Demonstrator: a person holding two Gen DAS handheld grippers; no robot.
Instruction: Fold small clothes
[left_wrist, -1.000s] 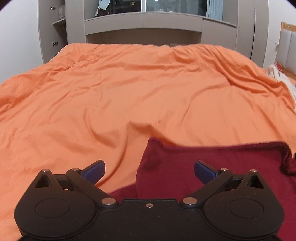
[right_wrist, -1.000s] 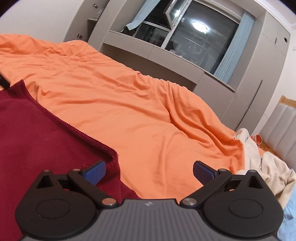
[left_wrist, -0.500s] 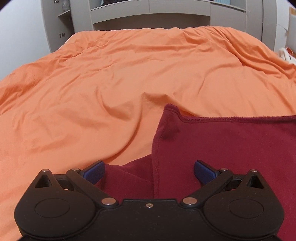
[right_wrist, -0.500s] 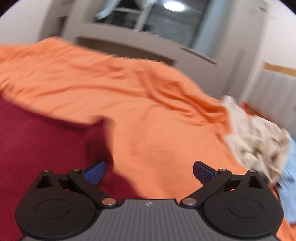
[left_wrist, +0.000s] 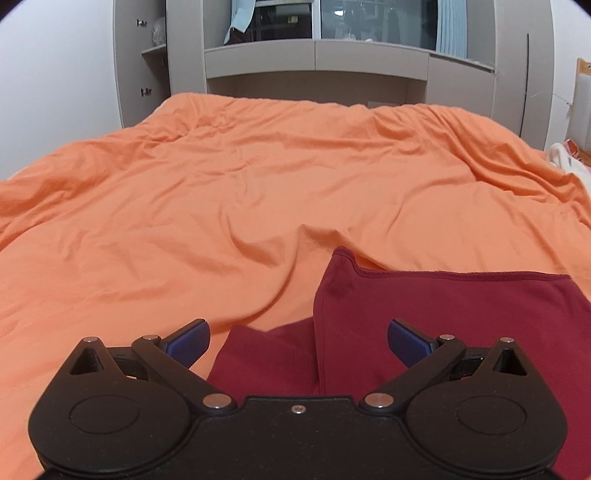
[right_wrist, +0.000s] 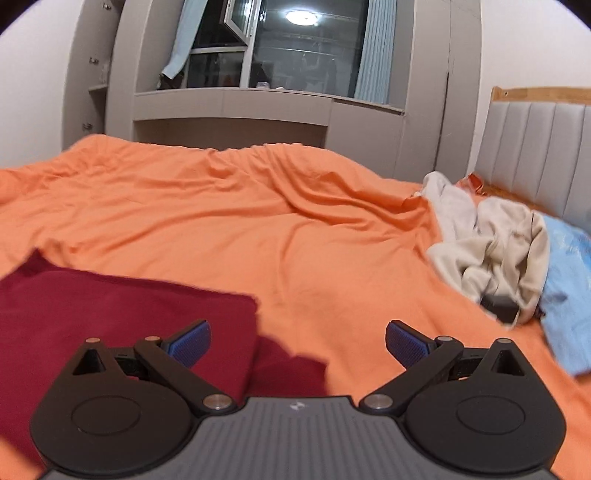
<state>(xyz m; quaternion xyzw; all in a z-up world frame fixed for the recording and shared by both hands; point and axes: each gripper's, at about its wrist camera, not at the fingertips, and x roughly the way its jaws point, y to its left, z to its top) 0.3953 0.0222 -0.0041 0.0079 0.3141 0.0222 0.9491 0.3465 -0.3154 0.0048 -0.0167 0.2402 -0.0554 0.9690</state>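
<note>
Red garment (left_wrist: 443, 317) lies flat on near part of bed (left_wrist: 258, 206), long axis left-right. Left gripper (left_wrist: 298, 341) over its left fold edge, right gripper (right_wrist: 298, 341) over right edge; both jaws wide open, empty. Each equally near its own side.

This is a bedroom in a home. A wide bed (left_wrist: 258, 206) fills both views, spread with a rumpled orange duvet (right_wrist: 258, 221), and a grey padded headboard (right_wrist: 535, 147) with a wooden top rail stands at one end. Built-in grey wardrobes (left_wrist: 144, 74) with open shelves frame a window (right_wrist: 295, 48) hung with pale blue curtains (right_wrist: 373, 48). Loose beige clothes (right_wrist: 491, 243) lie heaped near the headboard, beside a light blue pillow (right_wrist: 569, 280).
</note>
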